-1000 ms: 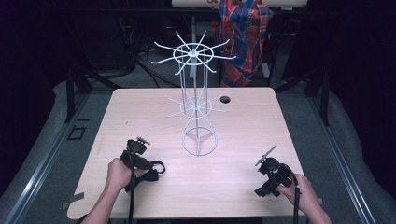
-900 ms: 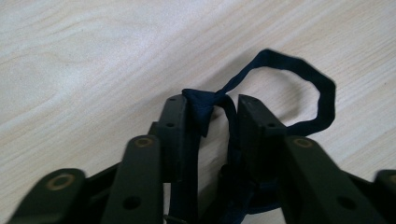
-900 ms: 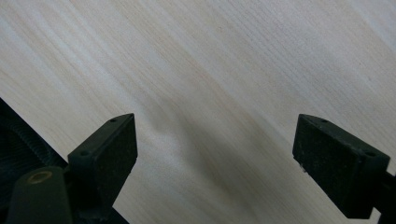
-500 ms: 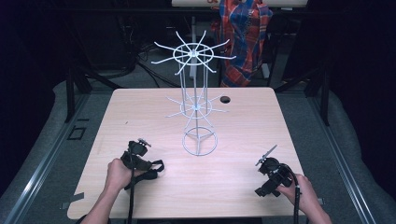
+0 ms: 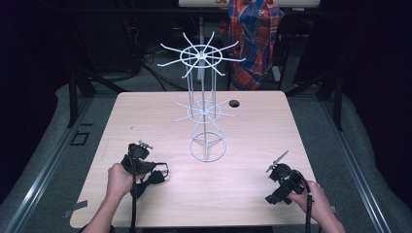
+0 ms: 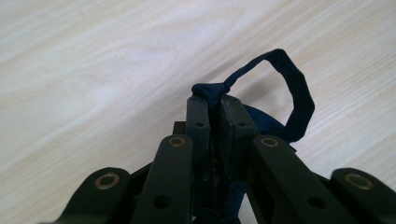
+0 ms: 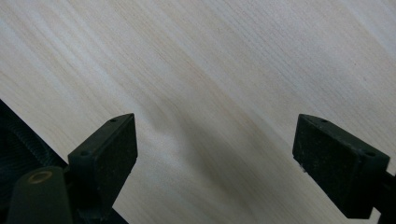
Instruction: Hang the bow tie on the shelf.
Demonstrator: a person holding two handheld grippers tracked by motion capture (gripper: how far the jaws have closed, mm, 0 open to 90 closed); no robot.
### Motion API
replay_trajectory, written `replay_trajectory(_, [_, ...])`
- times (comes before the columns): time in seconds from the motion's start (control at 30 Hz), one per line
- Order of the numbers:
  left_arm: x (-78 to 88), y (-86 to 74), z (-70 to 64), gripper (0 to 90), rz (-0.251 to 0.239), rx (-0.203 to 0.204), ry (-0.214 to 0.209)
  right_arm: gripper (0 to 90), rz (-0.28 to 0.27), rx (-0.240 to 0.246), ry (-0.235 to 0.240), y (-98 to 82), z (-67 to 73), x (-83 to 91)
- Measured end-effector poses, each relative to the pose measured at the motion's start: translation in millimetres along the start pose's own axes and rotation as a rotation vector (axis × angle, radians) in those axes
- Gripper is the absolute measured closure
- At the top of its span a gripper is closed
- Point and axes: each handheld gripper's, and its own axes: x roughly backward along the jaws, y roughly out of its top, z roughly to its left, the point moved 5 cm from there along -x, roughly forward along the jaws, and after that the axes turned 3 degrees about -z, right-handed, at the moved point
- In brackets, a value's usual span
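Note:
A white wire rack [image 5: 206, 108] with spoke-like hooks at two levels stands on a ring base in the middle of the wooden table [image 5: 252, 126]. My left gripper [image 5: 145, 172] lies low at the front left, shut on a dark blue strap [image 6: 294, 100] whose loop curls out past the jaws onto the wood. The same strap [image 5: 158, 175] shows as a dark bundle beside the left hand. At the front right my right gripper [image 5: 274, 194] is open over bare wood, its pads [image 7: 105, 149] wide apart with nothing between them.
A small black round thing [image 5: 234, 103] lies on the table behind the rack. A person in a plaid shirt [image 5: 253, 34] stands beyond the far edge. Dark stands and cables surround the table.

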Motion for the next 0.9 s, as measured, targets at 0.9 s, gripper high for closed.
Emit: replay_trajectory(0.9, [37.9,11.5,-5.1,83.5,-0.19,-0.034,0.044,13.7,-0.005,-0.011,0.005,-0.3,-0.5,-1.6])
